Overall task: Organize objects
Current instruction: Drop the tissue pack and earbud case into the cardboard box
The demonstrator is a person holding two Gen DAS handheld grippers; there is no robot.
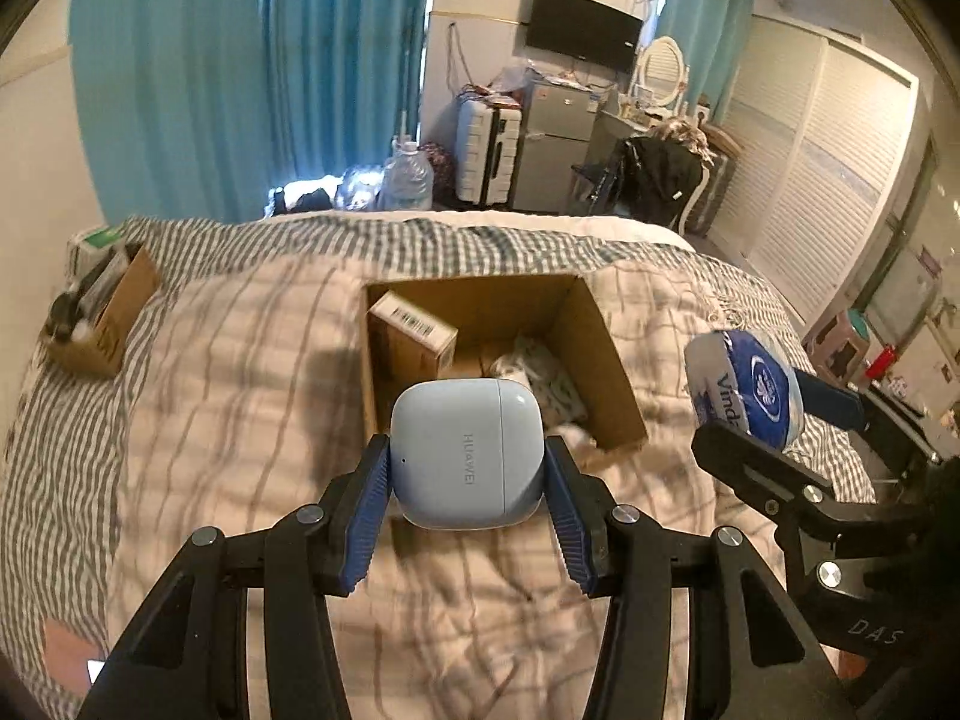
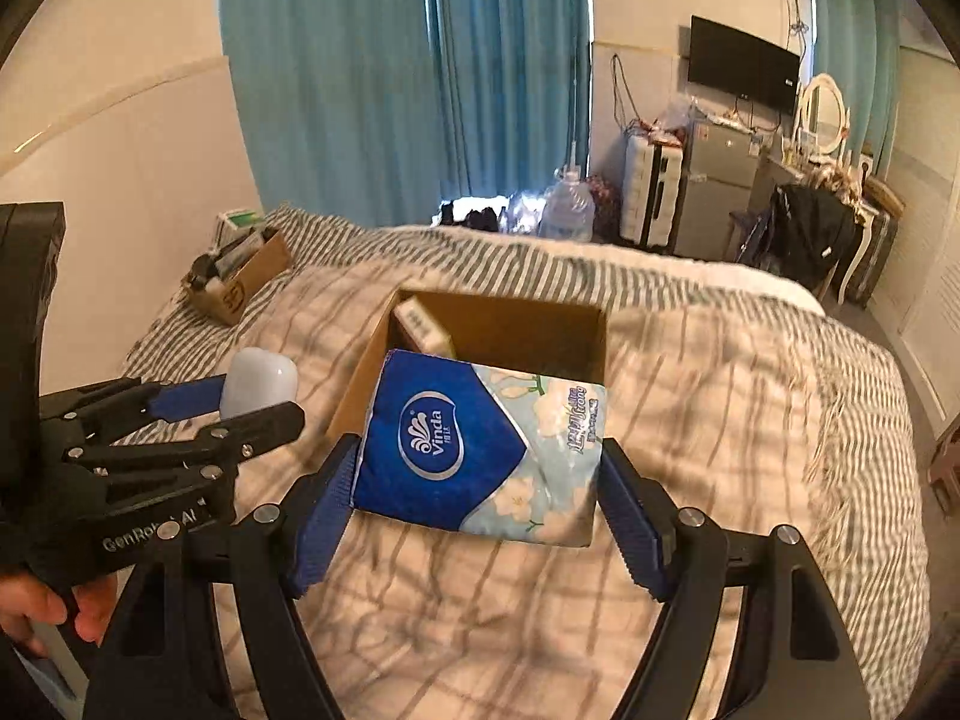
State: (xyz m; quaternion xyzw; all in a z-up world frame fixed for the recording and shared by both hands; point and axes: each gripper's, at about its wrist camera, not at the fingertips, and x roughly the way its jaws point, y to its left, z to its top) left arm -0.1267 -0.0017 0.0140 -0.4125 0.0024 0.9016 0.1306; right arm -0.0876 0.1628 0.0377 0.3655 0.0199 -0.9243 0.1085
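Observation:
My left gripper (image 1: 467, 468) is shut on a pale blue Huawei earbud case (image 1: 467, 450) and holds it above the bed, just in front of an open cardboard box (image 1: 606, 354). The case also shows in the right wrist view (image 2: 258, 381). My right gripper (image 2: 477, 474) is shut on a blue Vinda tissue pack (image 2: 480, 450), held over the near edge of the same box (image 2: 528, 333). The pack also shows in the left wrist view (image 1: 744, 384). Inside the box lie a small brown carton (image 1: 411, 330) and a patterned packet (image 1: 546, 378).
The box rests on a bed with a checked blanket (image 1: 240, 390). A second small cardboard box (image 1: 105, 312) with items sits at the bed's far left corner. Beyond the bed are teal curtains, a water jug (image 1: 408, 174), suitcase, fridge and wardrobe.

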